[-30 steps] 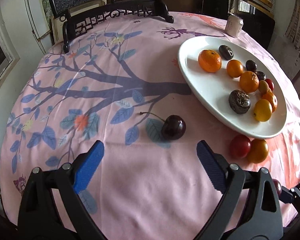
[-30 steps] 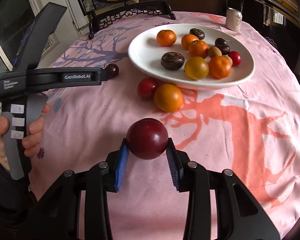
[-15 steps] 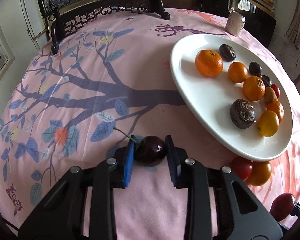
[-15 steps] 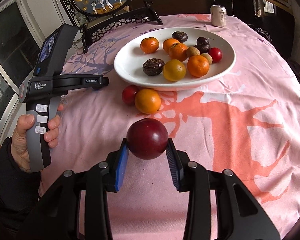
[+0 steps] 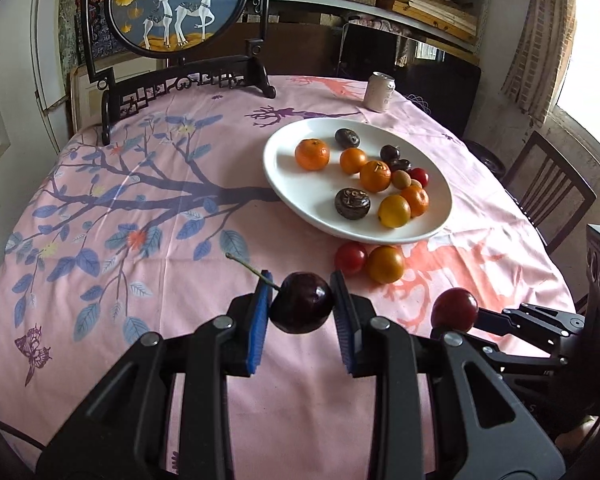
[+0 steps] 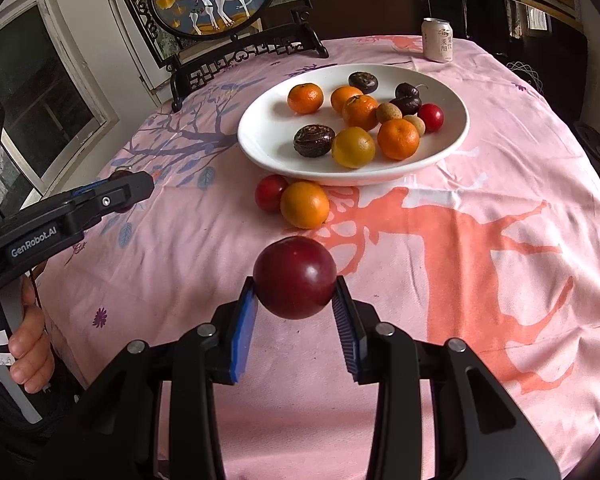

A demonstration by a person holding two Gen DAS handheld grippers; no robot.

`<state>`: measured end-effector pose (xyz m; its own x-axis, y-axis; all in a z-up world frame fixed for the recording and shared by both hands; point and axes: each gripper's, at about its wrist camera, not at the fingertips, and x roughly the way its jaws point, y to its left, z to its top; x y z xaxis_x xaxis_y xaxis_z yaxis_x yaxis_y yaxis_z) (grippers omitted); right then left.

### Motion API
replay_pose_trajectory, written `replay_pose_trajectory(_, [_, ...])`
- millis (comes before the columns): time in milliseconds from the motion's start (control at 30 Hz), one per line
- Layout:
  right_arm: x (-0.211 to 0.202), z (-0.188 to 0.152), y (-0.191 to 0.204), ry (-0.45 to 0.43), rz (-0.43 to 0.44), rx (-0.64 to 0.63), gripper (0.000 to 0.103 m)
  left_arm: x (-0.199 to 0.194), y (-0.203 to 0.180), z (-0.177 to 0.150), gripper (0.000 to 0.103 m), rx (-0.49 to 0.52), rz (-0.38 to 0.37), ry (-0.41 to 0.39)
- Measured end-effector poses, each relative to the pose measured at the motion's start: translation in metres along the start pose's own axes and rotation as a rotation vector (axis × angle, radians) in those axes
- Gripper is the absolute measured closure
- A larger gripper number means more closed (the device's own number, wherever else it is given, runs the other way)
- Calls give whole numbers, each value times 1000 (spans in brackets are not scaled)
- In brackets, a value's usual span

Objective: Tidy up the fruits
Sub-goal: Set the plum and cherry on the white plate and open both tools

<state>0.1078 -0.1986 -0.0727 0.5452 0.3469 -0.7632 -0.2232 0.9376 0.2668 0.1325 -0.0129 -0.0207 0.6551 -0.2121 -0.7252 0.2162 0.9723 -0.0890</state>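
Fruits are clamped in both tools, the left gripper (image 5: 301, 307) on a cherry (image 5: 302, 303) and the right gripper (image 6: 295, 298) on a plum (image 6: 295, 277), and each is best lowered gently into a bare part of the plate (image 6: 260, 136).

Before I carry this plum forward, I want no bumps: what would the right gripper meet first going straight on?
Probably the orange beside the red fruit, if low enough; beyond it, the plate. Height is unclear.

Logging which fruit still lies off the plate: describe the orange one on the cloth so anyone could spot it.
Find the white oval plate on the pink tablecloth. Just outside its near rim, two fruits lie touching on the cloth. The loose orange is the larger, on the right, plain orange beside a small red fruit, and it is the only orange fruit off the plate.
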Motion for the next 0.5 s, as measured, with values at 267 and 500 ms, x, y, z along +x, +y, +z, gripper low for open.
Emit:
replay_pose_trajectory(267, [-3,24,-17,-18,-27,-6,65,24,-8,33,73,37,30,47])
replay_pose_trajectory(500, [21,108,-46,-46,-138,-77,65,88,-24,117,73,69,117,95])
